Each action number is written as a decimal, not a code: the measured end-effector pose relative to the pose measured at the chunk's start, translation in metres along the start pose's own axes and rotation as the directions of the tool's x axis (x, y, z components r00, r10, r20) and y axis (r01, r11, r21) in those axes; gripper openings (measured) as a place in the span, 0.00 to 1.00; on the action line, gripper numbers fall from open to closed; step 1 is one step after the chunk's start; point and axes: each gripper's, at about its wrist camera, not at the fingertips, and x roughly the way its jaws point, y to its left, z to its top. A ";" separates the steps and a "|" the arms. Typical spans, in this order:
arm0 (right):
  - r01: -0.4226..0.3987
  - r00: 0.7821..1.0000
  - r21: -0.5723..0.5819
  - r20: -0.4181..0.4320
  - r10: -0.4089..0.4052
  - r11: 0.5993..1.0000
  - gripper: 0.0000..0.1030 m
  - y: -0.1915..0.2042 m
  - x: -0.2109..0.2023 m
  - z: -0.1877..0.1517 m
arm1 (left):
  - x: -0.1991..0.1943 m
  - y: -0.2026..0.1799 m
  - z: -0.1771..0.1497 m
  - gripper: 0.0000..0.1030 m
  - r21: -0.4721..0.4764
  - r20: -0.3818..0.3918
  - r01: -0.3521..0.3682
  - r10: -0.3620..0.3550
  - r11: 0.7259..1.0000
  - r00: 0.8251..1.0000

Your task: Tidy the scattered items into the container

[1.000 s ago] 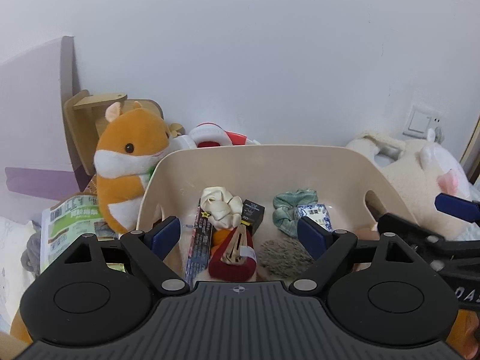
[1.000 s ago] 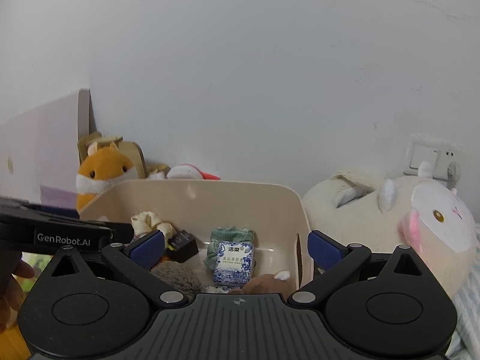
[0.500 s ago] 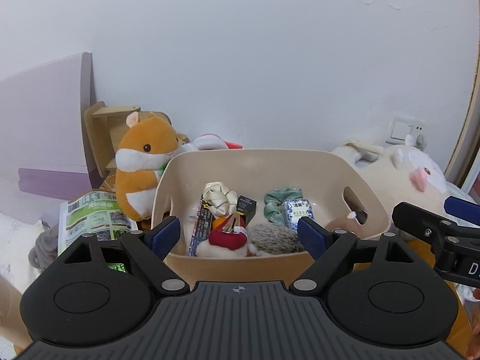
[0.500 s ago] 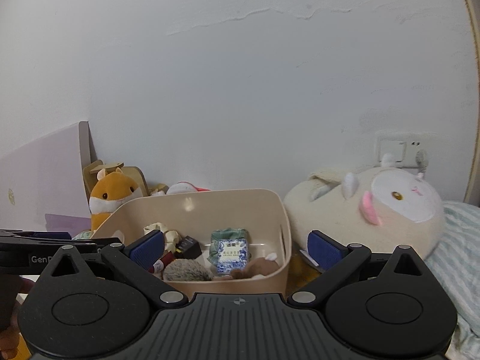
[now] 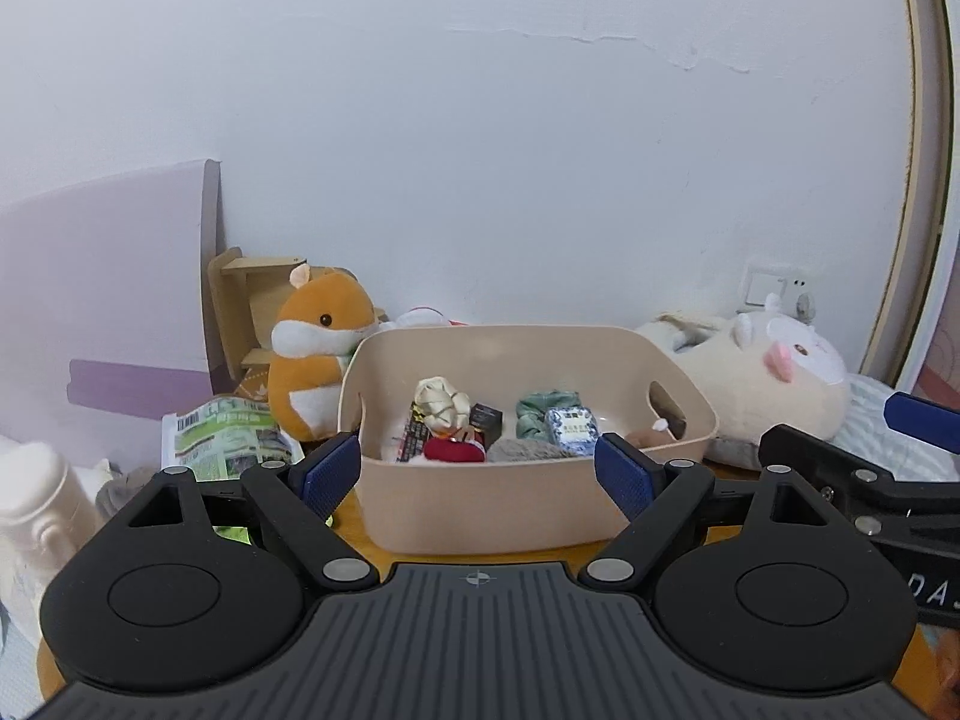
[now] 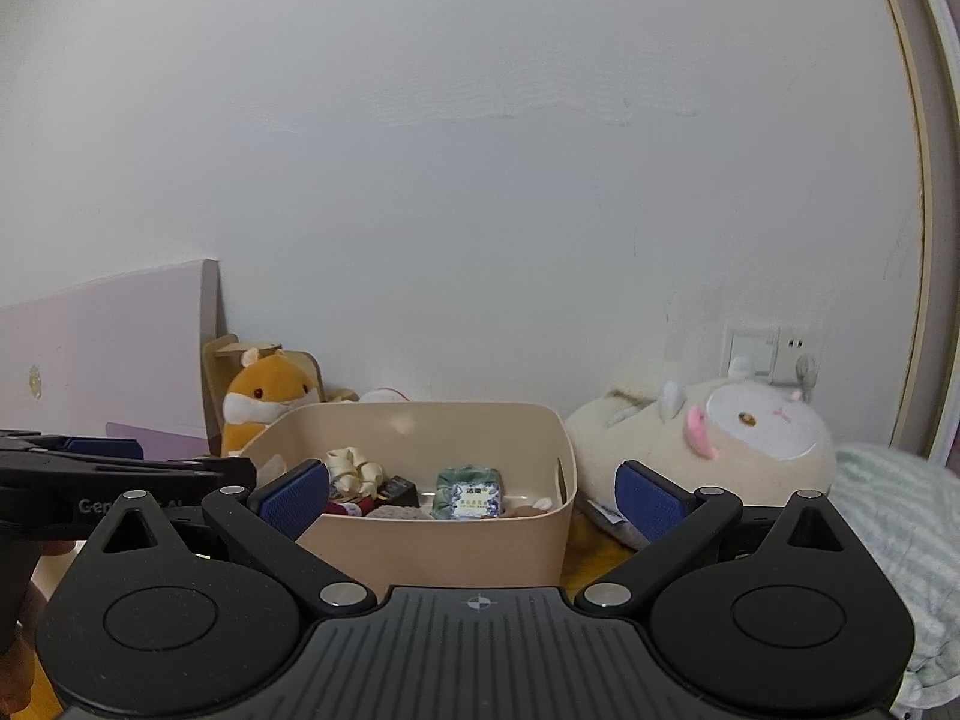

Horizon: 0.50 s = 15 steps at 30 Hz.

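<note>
A container point(image 5: 480, 504) stands on a table point(image 5: 354, 531) before the wall, small items inside it. A hamster toy point(image 5: 315, 354) sits just left of it, a paper packet point(image 5: 231, 438) in front of that toy. A large plush animal point(image 5: 774, 384) lies right.

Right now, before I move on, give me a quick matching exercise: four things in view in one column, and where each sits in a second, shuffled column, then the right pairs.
Things
1. orange hamster plush
2. blue-and-white packet
3. cream sheep plush
4. green printed leaflet

Places
A. lying flat, outside the beige bin, in front of the hamster
B. inside the bin, beside the green scrunchie
C. standing outside the bin's left wall
D. lying outside the bin's right wall, below the wall socket

Pairs: 1-C, 2-B, 3-D, 4-A
</note>
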 end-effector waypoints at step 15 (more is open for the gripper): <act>0.039 0.999 0.001 -0.019 -0.039 0.999 1.00 0.022 -0.067 -0.032 | -0.078 0.014 -0.052 0.84 -0.007 -0.049 0.014 -0.015 1.000 0.999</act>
